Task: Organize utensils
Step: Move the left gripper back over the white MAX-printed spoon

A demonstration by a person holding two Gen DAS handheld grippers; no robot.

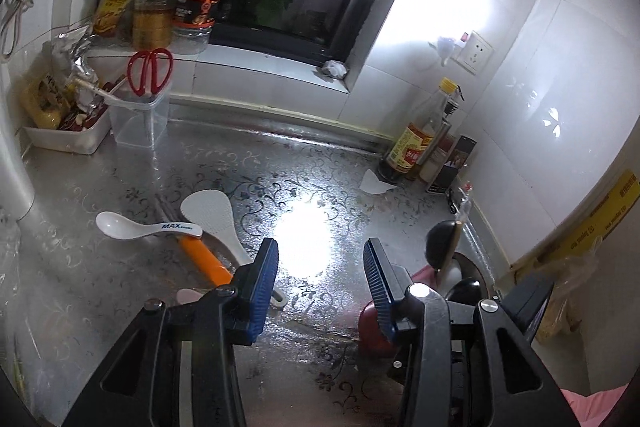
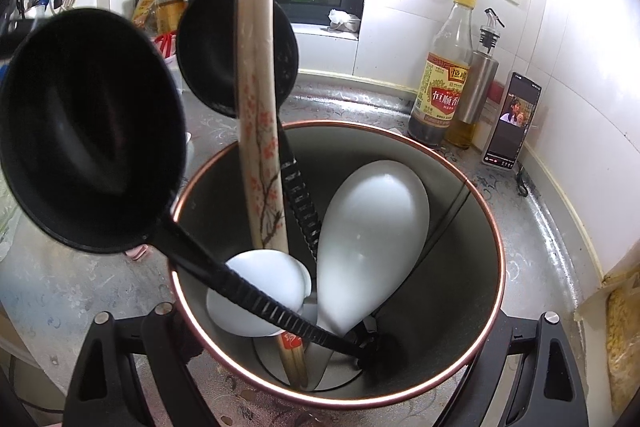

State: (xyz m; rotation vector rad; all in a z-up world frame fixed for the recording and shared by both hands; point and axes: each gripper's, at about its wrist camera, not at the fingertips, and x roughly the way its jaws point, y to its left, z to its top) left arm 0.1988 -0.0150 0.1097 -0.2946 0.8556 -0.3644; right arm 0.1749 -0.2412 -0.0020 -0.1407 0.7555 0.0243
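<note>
My left gripper (image 1: 320, 247) hangs open over the patterned counter (image 1: 280, 187), nothing between its blue pads (image 1: 260, 287). Left of it lie a white soup spoon (image 1: 120, 225), a white rice paddle (image 1: 208, 211) and an orange-handled utensil (image 1: 204, 259). A red-rimmed utensil holder (image 2: 492, 227) fills the space between the fingers of my right gripper (image 2: 340, 315), which is shut on its sides; the fingertips are hidden. It holds two black ladles (image 2: 88, 131), wrapped chopsticks (image 2: 258, 107), a white spoon (image 2: 260, 275) and a white paddle (image 2: 372, 227). The holder (image 1: 370, 323) also appears right of the left gripper.
A clear tub with red scissors (image 1: 150, 71) and a white tray of packets (image 1: 64, 135) stand at the back left, jars (image 1: 156, 11) on the sill. A vinegar bottle (image 2: 444, 79), an oil bottle (image 2: 480, 87) and a lit phone (image 2: 512, 123) line the right wall.
</note>
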